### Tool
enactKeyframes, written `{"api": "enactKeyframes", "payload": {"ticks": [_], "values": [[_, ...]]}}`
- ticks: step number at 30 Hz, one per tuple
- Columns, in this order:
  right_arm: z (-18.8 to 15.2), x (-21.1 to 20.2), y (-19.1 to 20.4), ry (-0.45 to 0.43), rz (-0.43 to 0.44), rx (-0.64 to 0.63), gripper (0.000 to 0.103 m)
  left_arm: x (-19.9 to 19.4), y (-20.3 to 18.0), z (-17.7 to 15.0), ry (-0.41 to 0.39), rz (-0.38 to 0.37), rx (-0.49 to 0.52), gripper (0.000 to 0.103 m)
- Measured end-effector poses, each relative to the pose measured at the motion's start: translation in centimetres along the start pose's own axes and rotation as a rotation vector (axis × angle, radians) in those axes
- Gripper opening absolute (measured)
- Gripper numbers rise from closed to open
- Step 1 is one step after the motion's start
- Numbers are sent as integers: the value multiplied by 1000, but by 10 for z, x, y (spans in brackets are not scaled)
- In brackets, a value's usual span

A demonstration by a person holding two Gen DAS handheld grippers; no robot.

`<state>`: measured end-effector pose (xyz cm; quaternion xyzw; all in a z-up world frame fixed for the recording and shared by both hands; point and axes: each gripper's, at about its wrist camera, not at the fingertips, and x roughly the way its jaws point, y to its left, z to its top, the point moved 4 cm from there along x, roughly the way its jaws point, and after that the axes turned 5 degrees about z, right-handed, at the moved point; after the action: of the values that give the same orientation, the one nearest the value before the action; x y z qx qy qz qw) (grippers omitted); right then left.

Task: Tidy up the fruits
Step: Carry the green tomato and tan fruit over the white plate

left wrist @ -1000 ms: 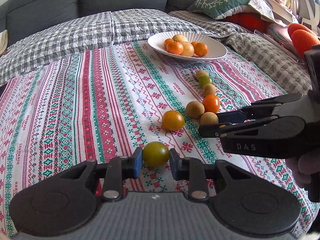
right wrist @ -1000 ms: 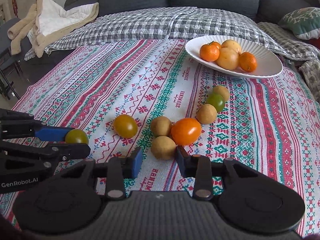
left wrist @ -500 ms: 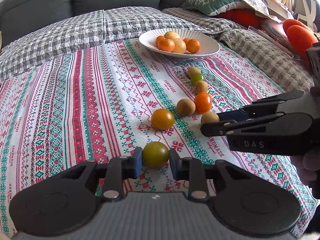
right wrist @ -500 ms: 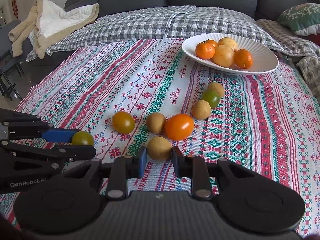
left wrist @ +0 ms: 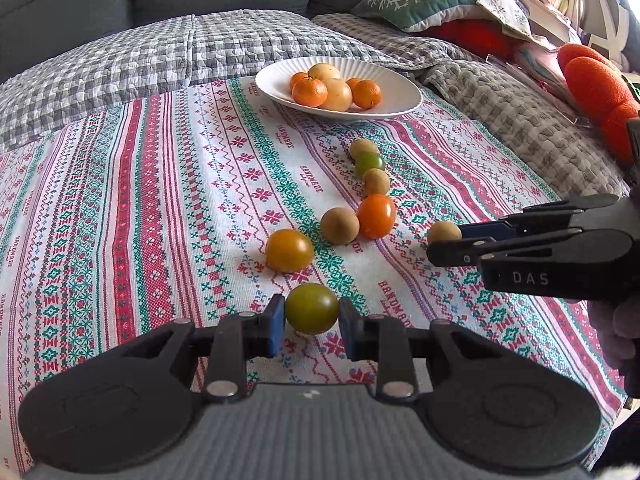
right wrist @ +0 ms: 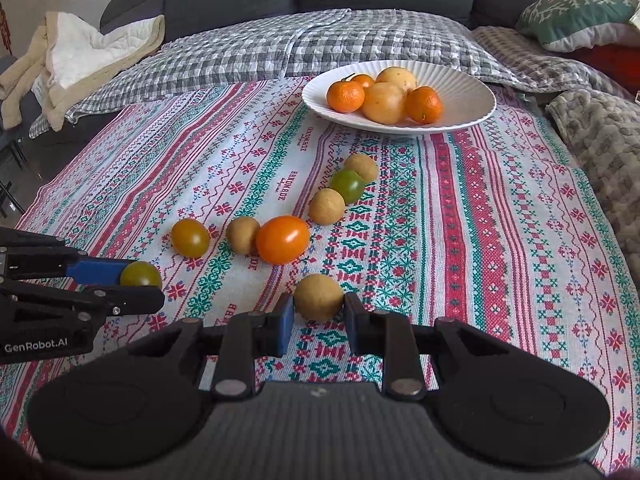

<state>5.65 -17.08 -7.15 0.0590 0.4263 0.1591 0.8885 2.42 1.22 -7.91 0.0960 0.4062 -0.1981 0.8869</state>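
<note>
My left gripper (left wrist: 312, 325) is shut on a green tomato (left wrist: 311, 308), just above the patterned cloth (left wrist: 168, 216). My right gripper (right wrist: 318, 320) is shut on a tan round fruit (right wrist: 318, 297); the left wrist view shows it at the right, with the tan fruit (left wrist: 443, 233) at its tip. On the cloth lie a yellow-orange tomato (right wrist: 190, 237), a tan fruit (right wrist: 242, 233), an orange tomato (right wrist: 282, 239), and further back two tan fruits and a green tomato (right wrist: 348, 185). A white plate (right wrist: 460, 96) at the back holds mandarins and yellow fruits.
The cloth covers a surface in front of a grey sofa with a checked blanket (right wrist: 320, 40). A green cushion (right wrist: 576, 16) and a grey quilt (right wrist: 600, 136) lie right. A beige towel (right wrist: 72, 60) lies far left. An orange knobbly object (left wrist: 592, 80) sits at the right edge.
My right gripper shut on the tan fruit and carried it right, away from the orange tomato. The left gripper kept its hold on the green tomato and barely moved.
</note>
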Motion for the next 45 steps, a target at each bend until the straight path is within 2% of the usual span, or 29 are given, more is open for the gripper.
{"api": "enactKeyframes", "payload": {"ticks": [12, 30, 37, 42, 45], "values": [[8, -18, -28, -14, 0, 51, 24, 1, -23, 22, -16, -40, -14, 21], [50, -34, -64, -59, 24, 123, 24, 6, -36, 81, -69, -58, -49, 21], [67, -31, -80, -89, 46, 176, 24, 19, -33, 98, -57, -69, -94, 21], [82, -27, -95, -131, 85, 237, 24, 30, -27, 113, -37, -77, -179, 21], [92, -22, -104, -159, 97, 275, 24, 38, -31, 124, -39, -71, -179, 21]]}}
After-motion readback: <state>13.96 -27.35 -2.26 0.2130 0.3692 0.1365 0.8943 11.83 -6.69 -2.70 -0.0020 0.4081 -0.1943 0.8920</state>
